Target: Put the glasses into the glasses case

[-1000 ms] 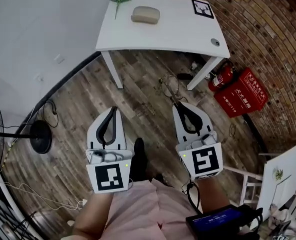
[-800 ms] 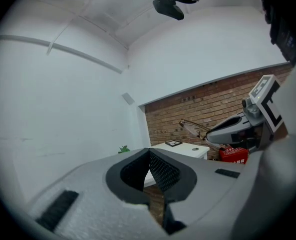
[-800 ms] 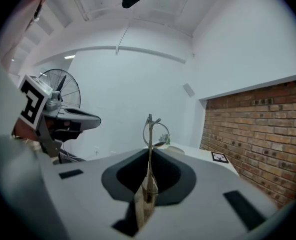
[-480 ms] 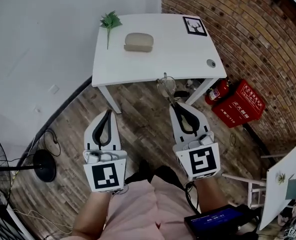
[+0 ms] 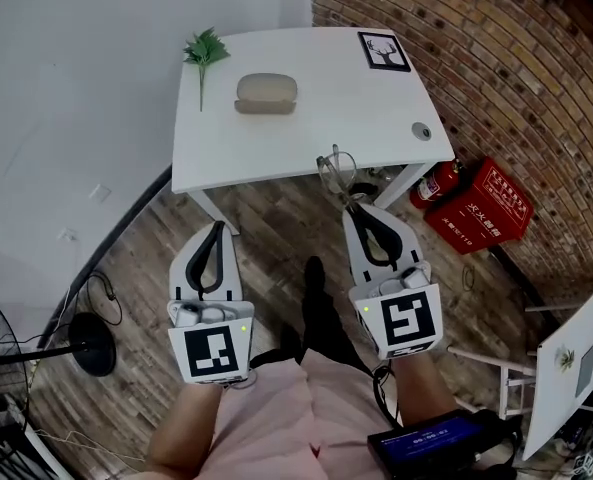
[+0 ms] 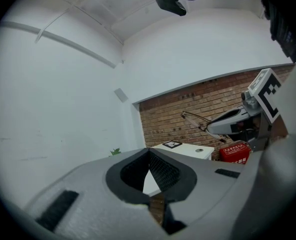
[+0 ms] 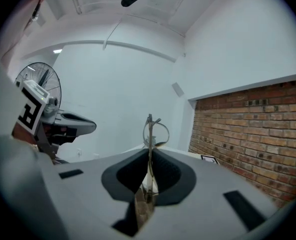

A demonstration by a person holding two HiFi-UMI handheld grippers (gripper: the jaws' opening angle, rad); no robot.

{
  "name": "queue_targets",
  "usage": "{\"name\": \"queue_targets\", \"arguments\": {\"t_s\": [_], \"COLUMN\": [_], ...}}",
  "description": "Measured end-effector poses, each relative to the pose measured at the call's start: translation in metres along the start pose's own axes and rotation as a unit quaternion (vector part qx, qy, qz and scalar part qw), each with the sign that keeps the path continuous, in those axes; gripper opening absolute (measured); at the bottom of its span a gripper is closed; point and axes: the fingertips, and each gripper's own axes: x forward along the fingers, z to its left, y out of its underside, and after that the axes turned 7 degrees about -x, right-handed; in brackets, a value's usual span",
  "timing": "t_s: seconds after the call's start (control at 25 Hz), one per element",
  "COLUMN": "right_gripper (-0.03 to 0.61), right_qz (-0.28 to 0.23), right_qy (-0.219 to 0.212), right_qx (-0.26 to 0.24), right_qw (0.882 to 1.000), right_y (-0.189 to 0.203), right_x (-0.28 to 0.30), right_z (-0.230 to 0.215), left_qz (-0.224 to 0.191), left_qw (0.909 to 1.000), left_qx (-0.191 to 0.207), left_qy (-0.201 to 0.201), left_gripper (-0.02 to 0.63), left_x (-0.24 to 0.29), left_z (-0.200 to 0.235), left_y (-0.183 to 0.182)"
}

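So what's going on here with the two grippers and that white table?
A person stands at a white table, a gripper in each hand. The right gripper is shut on the glasses, held near the table's front edge. The left gripper is shut on nothing. The glasses case lies closed on the table.

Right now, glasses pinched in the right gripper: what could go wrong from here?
1. The right gripper pinches the glasses by thin wire only; they could twist or slip.
2. The glasses case on the table looks closed, and the left gripper is shut and empty; opening it may push it around.
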Motion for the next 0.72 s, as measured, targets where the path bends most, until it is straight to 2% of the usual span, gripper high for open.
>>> {"name": "queue_targets", "arguments": {"t_s": [0.2, 0.44, 0.72], "right_gripper": [0.028, 0.028, 0.028], "right_qz": [0.008, 0.026, 0.025], "right_qy": [-0.013, -0.042, -0.076], "right_qx": [0.013, 0.014, 0.006], "right_qw": [1.0, 0.999, 0.997], "right_y": [0.019, 0.04, 0.042], "right_x": [0.041, 0.111, 0.19], "right_z": [-0.025, -0.062, -0.106], "left_qz": [0.02, 0.041, 0.059], "left_qw": [0.9998, 0.9991, 0.9982], "left_qx": [0.004, 0.008, 0.01], "left_qy": [-0.003, 0.003, -0.009], "left_gripper": [0.008, 0.009, 0.009], "left_x": [0.047, 0.127, 0.21], "left_z": [0.001, 0.003, 0.013], "left_y": [0.012, 0.024, 0.02]}}
